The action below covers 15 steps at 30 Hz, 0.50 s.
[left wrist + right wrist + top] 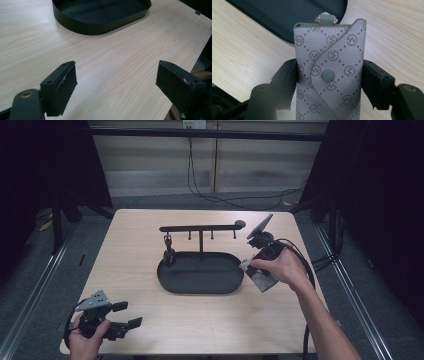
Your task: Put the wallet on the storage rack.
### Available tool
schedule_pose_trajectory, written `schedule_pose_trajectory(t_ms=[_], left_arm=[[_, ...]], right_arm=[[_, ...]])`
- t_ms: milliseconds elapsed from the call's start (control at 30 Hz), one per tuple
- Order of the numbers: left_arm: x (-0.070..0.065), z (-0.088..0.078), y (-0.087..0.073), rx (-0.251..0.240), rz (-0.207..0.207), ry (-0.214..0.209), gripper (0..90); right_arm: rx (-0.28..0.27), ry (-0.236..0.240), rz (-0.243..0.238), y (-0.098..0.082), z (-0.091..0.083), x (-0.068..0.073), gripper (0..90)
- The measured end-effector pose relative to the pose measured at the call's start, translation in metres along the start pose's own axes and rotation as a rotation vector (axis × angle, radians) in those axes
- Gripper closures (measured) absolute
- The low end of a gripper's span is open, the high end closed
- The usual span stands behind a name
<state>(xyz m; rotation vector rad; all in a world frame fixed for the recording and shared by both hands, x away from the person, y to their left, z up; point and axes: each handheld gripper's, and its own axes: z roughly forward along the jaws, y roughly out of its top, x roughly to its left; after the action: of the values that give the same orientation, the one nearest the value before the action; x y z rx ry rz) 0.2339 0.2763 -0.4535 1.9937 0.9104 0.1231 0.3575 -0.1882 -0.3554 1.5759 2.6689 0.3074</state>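
the right gripper (329,82) is clamping a grey patterned key pouch (329,75), its two black jaws pressing against the pouch's two long sides. in the high view this gripper (257,270) is sitting at the right end of the tray, with the person's right hand (280,267) wrapped over it and the forearm reaching in diagonally from the bottom right. the left gripper (125,315) is resting low at the near left corner of the table, held by the left hand (87,335), and its jaws are standing wide apart with nothing between them; in the left gripper view (116,82) bare wood is showing in the gap.

the light wooden table (130,260) is carrying a black oval tray (200,275) at its middle. a black hanger rack (200,227) with a horizontal bar and small hooks is rising from the tray's far side, and a small dark object (169,255) is hanging from a left hook; what it is cannot be told.

the pouch is hovering just beside the tray's right rim (284,35), with its snap button (327,75) facing the camera and a small metal-tipped loop (325,18) poking out of its far end.
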Motion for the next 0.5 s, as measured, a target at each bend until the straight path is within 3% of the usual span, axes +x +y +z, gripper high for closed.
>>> schedule_pose_trajectory(t_ms=[200,500], left_arm=[[0.001,0.000,0.000,0.000,-0.004,0.000,16.5],[0.000,0.000,0.000,0.001,-0.002,-0.004,16.6]], right_arm=[[-0.026,0.019,0.021,0.011,0.000,-0.001,33.5],[-0.081,0.065,0.128,0.021,0.009,-0.007,33.5]])
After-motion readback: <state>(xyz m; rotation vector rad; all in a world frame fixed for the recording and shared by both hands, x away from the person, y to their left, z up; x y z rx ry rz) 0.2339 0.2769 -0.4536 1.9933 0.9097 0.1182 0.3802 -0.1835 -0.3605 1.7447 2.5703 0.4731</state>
